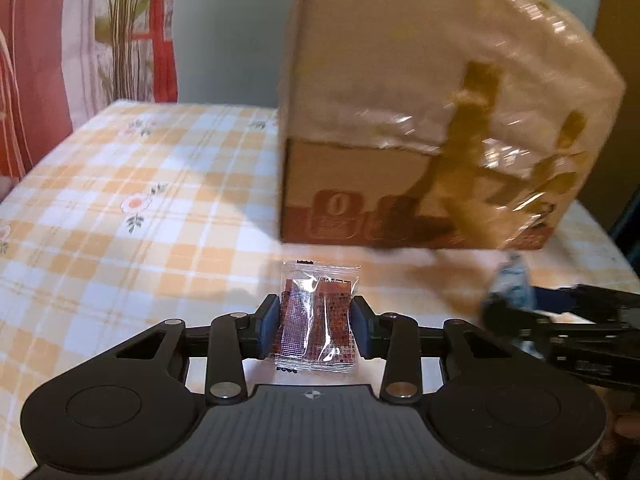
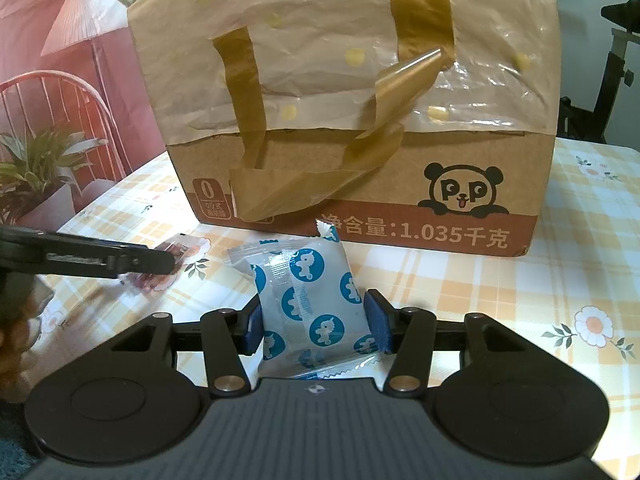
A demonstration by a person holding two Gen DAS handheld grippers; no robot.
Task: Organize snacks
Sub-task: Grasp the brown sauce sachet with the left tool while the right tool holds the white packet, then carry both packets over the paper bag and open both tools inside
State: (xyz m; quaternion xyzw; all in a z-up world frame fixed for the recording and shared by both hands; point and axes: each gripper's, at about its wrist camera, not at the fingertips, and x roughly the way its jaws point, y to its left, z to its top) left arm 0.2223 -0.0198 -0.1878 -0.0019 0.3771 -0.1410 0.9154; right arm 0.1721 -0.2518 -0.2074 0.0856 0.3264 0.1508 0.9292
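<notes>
Left gripper (image 1: 316, 322) was clamped on a small clear packet with a red-brown snack (image 1: 314, 320), blue pads (image 1: 269, 326) pressing both its sides, in front of the cardboard box (image 1: 420, 120) and toward its left end. Right gripper (image 2: 316, 320) was closed on a grey pillow packet with blue round unicorn prints (image 2: 310, 300), pads on both sides, packet upright, crimped top edge near the box's lower front. From the right wrist view the left gripper showed as a dark bar left of the blue-print packet, with the red-brown packet at its tip, blurred. Both packets were in front of the box, which stood on the yellow checked floral tablecloth (image 1: 120, 200). Box front carried a panda logo (image 2: 462, 192), a brown band with white print along its bottom and loose peeling brown tape strips (image 2: 376, 120); its upper part was wrapped in crinkled plastic. Behind the box to the left, a red-pink backdrop with a lamp picture (image 2: 84, 20). Left wrist view was motion-blurred at the box.
</notes>
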